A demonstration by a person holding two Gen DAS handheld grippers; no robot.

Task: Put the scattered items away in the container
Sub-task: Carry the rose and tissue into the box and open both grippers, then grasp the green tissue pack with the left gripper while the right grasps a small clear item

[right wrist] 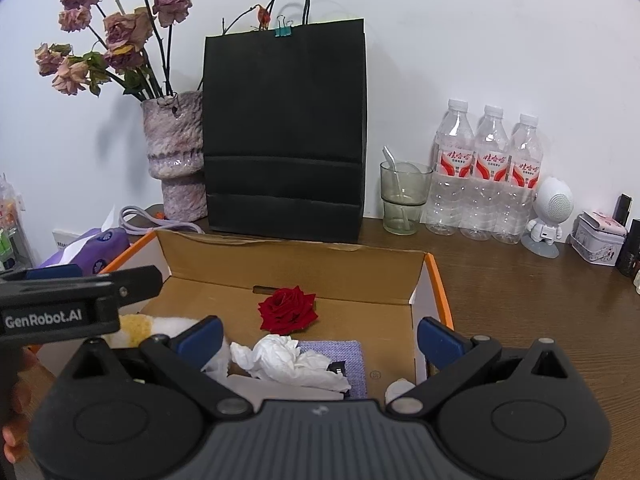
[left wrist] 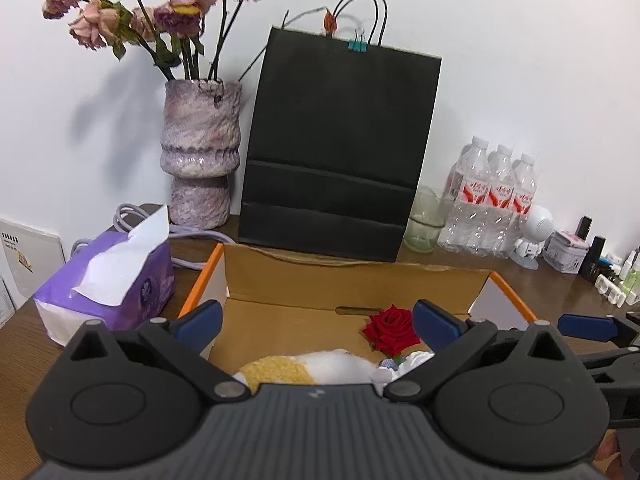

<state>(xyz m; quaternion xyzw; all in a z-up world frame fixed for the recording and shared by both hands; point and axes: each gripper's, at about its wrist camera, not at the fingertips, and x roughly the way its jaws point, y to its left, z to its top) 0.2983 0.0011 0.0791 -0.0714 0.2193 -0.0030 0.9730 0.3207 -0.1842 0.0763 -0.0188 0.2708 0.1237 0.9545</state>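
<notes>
An open cardboard box [left wrist: 340, 280] with orange edges stands in front of me. Inside it lie a red rose [left wrist: 390, 330], a yellow and white plush item [left wrist: 296, 366], a crumpled white tissue [right wrist: 288, 360] and a purple cloth [right wrist: 348, 356]. My left gripper [left wrist: 318, 322] hovers open over the box's left half, nothing pressed between its blue pads. My right gripper [right wrist: 320, 340] stands wide open above the tissue, its pads apart from it. The rose [right wrist: 287, 310] lies beyond the tissue near the box's back wall [right wrist: 300, 268]. Each gripper shows in the other's view: left gripper [right wrist: 100, 276], right gripper [left wrist: 592, 344].
Behind the box stand a black paper bag [right wrist: 284, 140], a vase of dried roses [right wrist: 174, 152], a glass [right wrist: 402, 200] and three water bottles [right wrist: 486, 176]. A purple tissue pack [left wrist: 108, 284] sits left of the box. A white figurine [right wrist: 550, 216] and a tin [right wrist: 598, 240] sit on the right.
</notes>
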